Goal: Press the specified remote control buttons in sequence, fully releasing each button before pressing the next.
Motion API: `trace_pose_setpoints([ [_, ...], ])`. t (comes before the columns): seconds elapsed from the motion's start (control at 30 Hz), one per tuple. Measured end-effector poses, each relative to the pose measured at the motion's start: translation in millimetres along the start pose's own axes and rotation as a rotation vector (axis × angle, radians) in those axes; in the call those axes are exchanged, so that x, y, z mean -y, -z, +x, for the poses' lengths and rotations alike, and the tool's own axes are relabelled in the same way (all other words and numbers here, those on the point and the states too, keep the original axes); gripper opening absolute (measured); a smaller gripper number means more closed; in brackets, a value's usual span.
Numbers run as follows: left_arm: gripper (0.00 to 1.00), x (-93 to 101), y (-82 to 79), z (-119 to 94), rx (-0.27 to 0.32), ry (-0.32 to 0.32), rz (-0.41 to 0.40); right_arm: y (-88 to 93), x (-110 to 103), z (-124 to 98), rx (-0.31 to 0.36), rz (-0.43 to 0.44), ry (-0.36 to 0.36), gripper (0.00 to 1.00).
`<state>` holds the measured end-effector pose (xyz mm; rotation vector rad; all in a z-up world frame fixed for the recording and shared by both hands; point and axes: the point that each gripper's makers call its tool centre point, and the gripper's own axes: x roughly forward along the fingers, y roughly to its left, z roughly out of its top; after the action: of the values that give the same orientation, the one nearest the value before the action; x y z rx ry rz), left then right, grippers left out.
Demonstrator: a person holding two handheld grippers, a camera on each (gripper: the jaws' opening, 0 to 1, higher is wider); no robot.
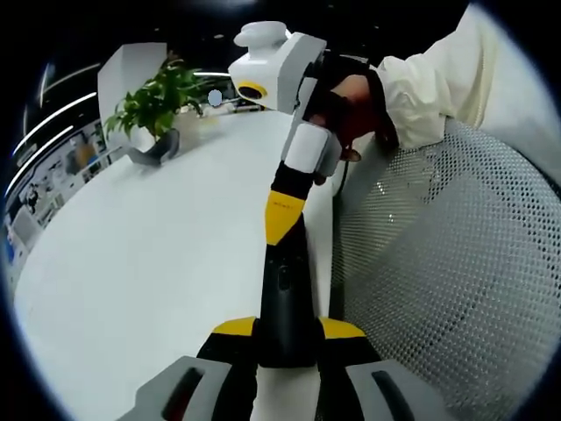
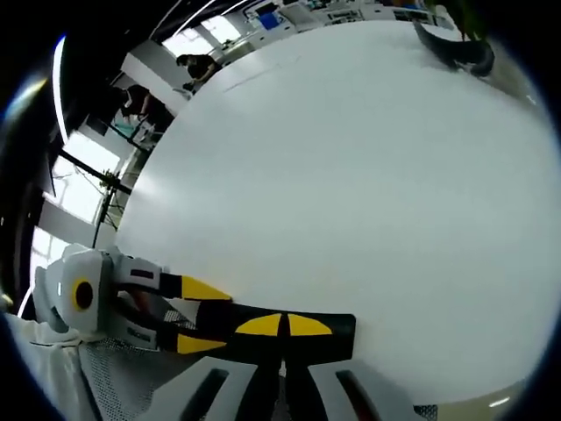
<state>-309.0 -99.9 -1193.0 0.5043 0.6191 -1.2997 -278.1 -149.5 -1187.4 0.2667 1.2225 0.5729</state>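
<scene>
While the left gripper (image 1: 287,329) clamps the long black plastic remote control (image 1: 285,289) at 6 o'clock of its view, just above the round white table (image 1: 149,263), the right gripper (image 1: 282,215) comes in from 1 o'clock. Its yellow tips are pinched together on the remote's far end. My worry: push off-centre and the remote pivots in the clamp, so you hit the wrong button. The leafy green potted plant (image 1: 156,105) sits at 10 o'clock, well apart.

The remote control (image 1: 285,298) lies on the table (image 1: 149,263), a potted plant (image 1: 153,110) at the table's far edge.
</scene>
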Motion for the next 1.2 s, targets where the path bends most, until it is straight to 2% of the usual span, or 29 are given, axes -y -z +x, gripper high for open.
trace_pose_setpoints([
  [0.13,0.25,0.2,0.0,0,0.002,0.0,-0.002,-0.7,0,-1,-0.005,0.019,-0.007,0.0],
  [0.23,0.25,0.4,0.0,0,0.002,0.0,-0.002,-0.9,1,-2,-0.007,0.075,-0.03,0.0],
  [0.53,0.24,0.7,0.1,-1,0.003,-0.001,-0.004,1.8,0,-1,-0.033,0.032,-0.009,0.0],
  [0.8,0.24,0.3,0.2,-1,0.005,-0.002,-0.006,5.7,-4,-1,-0.07,0.056,-0.033,0.0],
  [0.93,0.24,0.4,0.1,-1,0.006,-0.003,-0.007,5.1,-7,-3,-0.065,0.06,-0.046,0.0],
  [1.03,0.24,0.4,0.1,-1,0.006,-0.003,-0.008,9.1,-11,-3,-0.092,0.079,-0.063,0.0],
  [1.2,0.24,0.3,0.1,-1,0.007,-0.004,-0.01,14.2,-11,-2,-0.12,0.059,-0.045,0.0],
])
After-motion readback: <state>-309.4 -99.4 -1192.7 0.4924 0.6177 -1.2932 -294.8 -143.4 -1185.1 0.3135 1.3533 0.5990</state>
